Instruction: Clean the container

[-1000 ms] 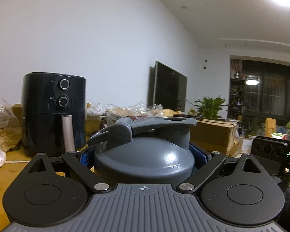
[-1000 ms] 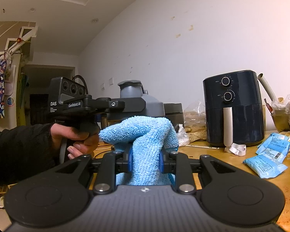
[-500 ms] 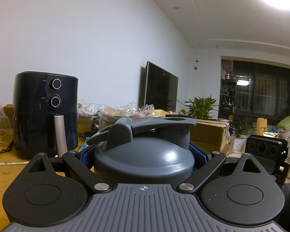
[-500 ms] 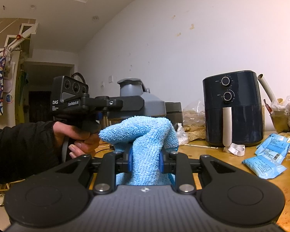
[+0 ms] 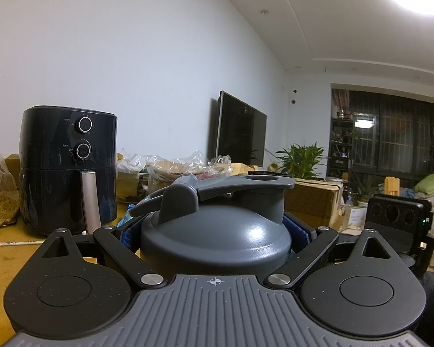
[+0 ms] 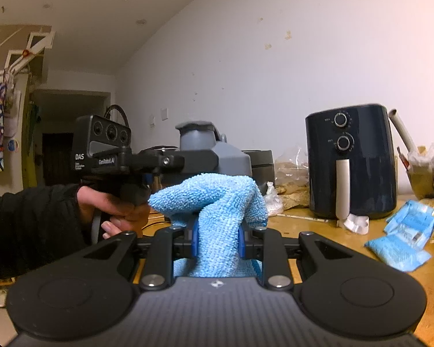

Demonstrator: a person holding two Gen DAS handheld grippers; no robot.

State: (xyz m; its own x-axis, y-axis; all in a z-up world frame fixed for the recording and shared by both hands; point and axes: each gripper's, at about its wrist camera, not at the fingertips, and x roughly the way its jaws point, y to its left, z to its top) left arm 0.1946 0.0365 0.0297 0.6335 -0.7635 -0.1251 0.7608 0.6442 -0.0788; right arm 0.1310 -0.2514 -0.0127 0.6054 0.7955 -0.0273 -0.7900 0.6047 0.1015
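A grey container with a domed lid and a flip spout fills the middle of the left wrist view. My left gripper is shut on it, its blue pads pressing on both sides. The right wrist view shows that container from the side, with the left gripper and the person's hand around it. My right gripper is shut on a light blue microfibre cloth, which bulges up between the fingers just in front of the container. I cannot tell whether cloth and container touch.
A black air fryer stands on the wooden table by the wall. Blue packets lie at the right. Plastic bags, a cardboard box, a TV and a plant sit behind.
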